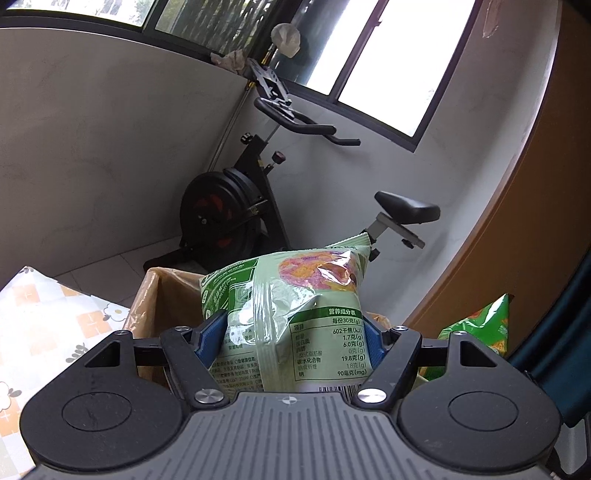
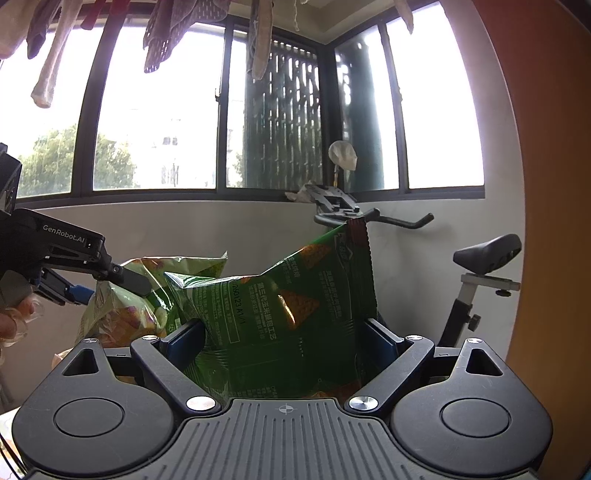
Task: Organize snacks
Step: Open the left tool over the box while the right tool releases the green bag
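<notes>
My left gripper (image 1: 293,338) is shut on a pale green snack bag (image 1: 291,295), its blue pads pressing both sides; the bag stands upright above a cardboard box (image 1: 155,291) lined with plastic. In the right wrist view the same left gripper (image 2: 85,291) and pale bag (image 2: 122,306) appear at the left. My right gripper (image 2: 291,332) is shut on a dark green chip bag (image 2: 288,306), printed with orange triangles and held upright. That dark bag's corner (image 1: 480,328) shows at the right edge of the left wrist view.
A black exercise bike (image 1: 236,206) stands against the grey wall behind the box. A floral tablecloth (image 1: 44,332) covers the table at the left. An orange-brown panel (image 1: 535,221) rises on the right. A person's hand (image 2: 14,321) holds the left gripper. Laundry hangs above the windows (image 2: 177,33).
</notes>
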